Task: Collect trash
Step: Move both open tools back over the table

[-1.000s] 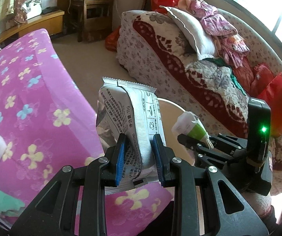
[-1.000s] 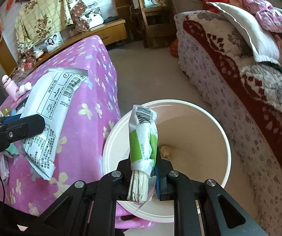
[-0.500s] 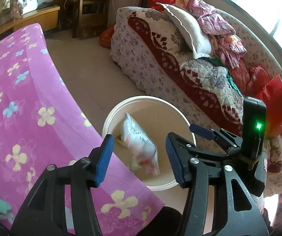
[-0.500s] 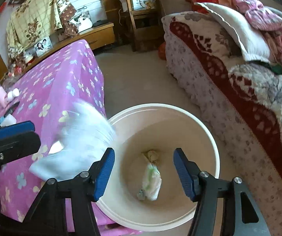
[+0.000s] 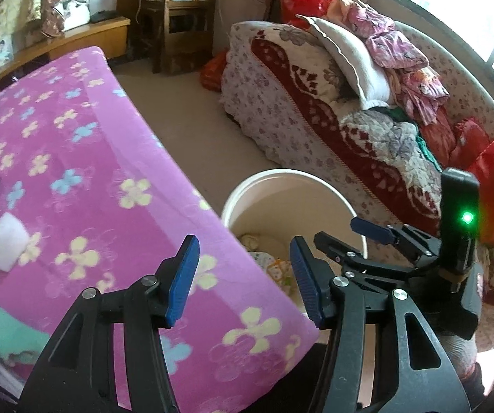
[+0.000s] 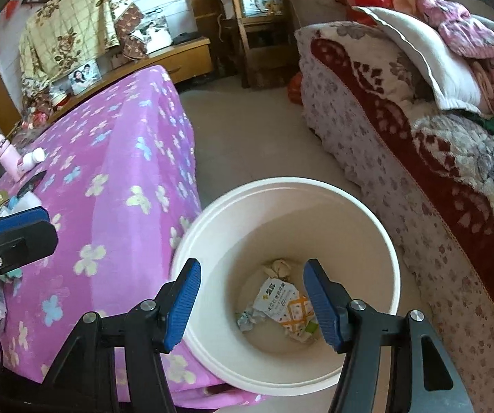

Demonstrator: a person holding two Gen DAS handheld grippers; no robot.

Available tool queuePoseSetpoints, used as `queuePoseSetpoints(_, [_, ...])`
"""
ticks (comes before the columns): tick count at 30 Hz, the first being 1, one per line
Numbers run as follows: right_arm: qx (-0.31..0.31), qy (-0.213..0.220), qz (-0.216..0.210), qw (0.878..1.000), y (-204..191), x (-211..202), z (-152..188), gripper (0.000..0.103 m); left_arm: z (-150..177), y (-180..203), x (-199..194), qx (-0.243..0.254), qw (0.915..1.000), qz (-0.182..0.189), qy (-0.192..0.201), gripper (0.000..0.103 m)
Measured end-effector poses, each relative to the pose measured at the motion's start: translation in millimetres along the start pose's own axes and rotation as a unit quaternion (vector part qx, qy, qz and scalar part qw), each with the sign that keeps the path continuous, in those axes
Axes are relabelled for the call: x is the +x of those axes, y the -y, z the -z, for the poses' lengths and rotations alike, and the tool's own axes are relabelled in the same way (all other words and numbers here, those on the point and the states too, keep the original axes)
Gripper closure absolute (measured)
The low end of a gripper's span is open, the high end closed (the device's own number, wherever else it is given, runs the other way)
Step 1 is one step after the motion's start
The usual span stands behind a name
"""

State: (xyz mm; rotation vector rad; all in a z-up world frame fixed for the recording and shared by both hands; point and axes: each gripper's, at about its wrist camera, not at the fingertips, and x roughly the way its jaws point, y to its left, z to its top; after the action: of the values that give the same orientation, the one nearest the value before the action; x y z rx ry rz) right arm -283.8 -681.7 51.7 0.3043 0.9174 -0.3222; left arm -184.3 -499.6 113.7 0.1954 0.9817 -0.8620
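**Both claws empty above the bucket**

Left claw (image 5: pixel 243 275) stands with its blue pads apart and nothing between them, over the edge of the surface (image 5: pixel 85 186) draped in a pink cloth with flower print. Its jaws have just been opening, then held at that spread. Right claw (image 6: pixel 252 296) is parted too, its jaws likewise just opened, hanging empty above the mouth of the white bucket (image 6: pixel 389 241).

The bucket stands on the floor between the pink-covered surface and a sofa (image 6: pixel 419 158) under patterned blankets. At its bottom lies the trash: a printed snack wrapper (image 6: pixel 279 301) face up, a crumpled ball of paper (image 6: pixel 279 266) just beyond it, and small scraps beside the wrapper. In the left wrist view the bucket's rim (image 5: pixel 291 173) shows past the surface's corner, with part of the wrapper (image 5: pixel 271 265) visible inside, and the right claw (image 5: pixel 350 232) reaches in from the right with a green light on its housing.

Left on the surface are a white tissue (image 5: pixel 4 242), a pale green cloth (image 5: pixel 2 330), a pink bottle (image 6: pixel 6 155) and a small white bottle (image 6: pixel 33 158) lying beside it.
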Motion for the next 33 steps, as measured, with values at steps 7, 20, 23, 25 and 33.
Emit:
queuePoseSetpoints(7, [-0.025, 0.010, -0.019, 0.999, -37.6, -12.0, -6.1, 0.043, 12.6, -29.3, -23.9, -0.013, 0.9993, -0.033, 0.014, 0.050])
queuePoseSetpoints(20, [-0.088, 0.005, -0.066, 0.994, -126.6, -11.4, -8.0, 0.038, 45.5, -116.2, -76.2, -0.071, 0.9933, -0.084, 0.033, 0.050])
queuePoseSetpoints(23, [-0.105, 0.000, -0.078, 0.991, -149.0, -9.1, -6.4, 0.038, 56.4, -142.2, -90.6, -0.091, 0.9907, -0.095, 0.033, 0.050])
queuePoseSetpoints(25, [-0.114, -0.002, -0.085, 0.990, -163.2, -8.1, -5.8, 0.038, 65.2, -160.7, -102.0, -0.103, 0.9886, -0.104, 0.035, 0.050])
queuePoseSetpoints(33, [-0.150, -0.022, -0.130, 0.980, -222.6, -0.5, -0.1, 0.038, 101.6, -230.3, -144.6, -0.154, 0.9775, -0.138, 0.040, 0.050])
